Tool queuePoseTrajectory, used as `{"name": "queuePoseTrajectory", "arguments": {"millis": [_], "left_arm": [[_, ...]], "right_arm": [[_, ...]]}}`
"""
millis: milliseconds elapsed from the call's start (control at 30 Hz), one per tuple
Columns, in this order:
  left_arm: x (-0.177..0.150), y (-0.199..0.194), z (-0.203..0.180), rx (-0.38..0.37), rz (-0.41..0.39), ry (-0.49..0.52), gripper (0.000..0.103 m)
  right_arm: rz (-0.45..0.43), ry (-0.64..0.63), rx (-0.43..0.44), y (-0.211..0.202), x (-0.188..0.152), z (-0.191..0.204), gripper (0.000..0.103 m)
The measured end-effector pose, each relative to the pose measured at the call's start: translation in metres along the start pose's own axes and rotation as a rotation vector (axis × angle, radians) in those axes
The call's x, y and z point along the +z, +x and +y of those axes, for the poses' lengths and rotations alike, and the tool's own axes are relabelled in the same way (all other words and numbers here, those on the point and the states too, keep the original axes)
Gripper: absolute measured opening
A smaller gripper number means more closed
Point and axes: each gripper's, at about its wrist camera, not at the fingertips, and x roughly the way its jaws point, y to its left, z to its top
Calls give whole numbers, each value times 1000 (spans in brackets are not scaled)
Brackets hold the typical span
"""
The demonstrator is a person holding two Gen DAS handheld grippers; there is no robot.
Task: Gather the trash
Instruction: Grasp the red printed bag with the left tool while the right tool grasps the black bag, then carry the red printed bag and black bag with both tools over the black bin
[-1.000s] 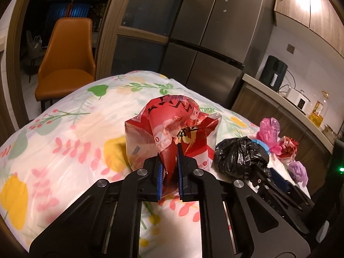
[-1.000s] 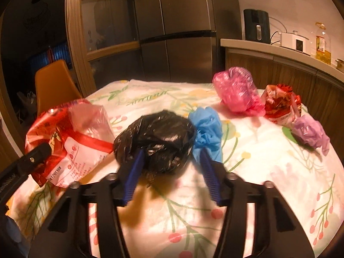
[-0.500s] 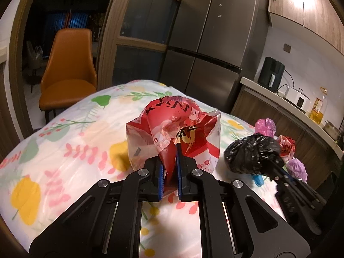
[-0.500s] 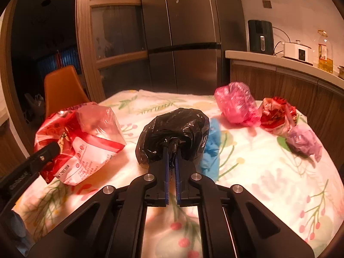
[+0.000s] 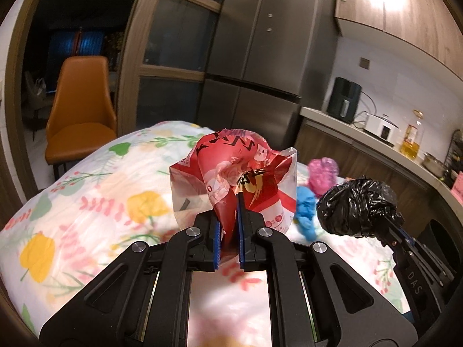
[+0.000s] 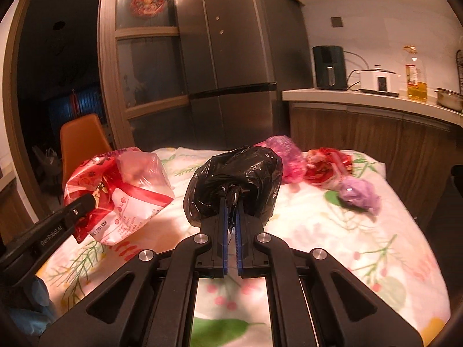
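Note:
My left gripper (image 5: 230,199) is shut on the crumpled edge of a red and clear plastic bag (image 5: 231,173), held off the floral tablecloth (image 5: 86,202). My right gripper (image 6: 231,202) is shut on a balled black plastic bag (image 6: 234,179), also lifted above the table. From the left wrist camera the black bag (image 5: 356,205) hangs at the right on the other gripper's tip. From the right wrist camera the red bag (image 6: 121,190) is at the left. Pink (image 6: 286,156), red (image 6: 327,167) and purple (image 6: 358,193) bag balls lie on the cloth; a blue one (image 5: 305,211) lies below the black bag.
An orange chair (image 5: 81,110) stands beyond the table's far left. A steel fridge (image 5: 260,57) is behind the table. The counter (image 6: 376,101) at the right carries an air fryer (image 6: 330,66), a white cooker, an oil bottle and a pot.
My right gripper closed on the black bag and lifted it off the cloth, uncovering the blue ball. Both grippers rose and drew back with their bags.

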Motion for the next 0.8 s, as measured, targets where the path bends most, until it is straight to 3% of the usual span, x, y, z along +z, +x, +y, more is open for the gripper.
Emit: {"name": "queuePoseTrajectory", "arguments": {"millis": [333,800], "left_arm": [[-8,-13,-55,-95,7,73,8],[-25,-7,-123,-216,41,163,8]], "right_arm": [[-59,48,-93,-45,4,-47,5],[-104,95,-217,-76,1,-97,5]]}}
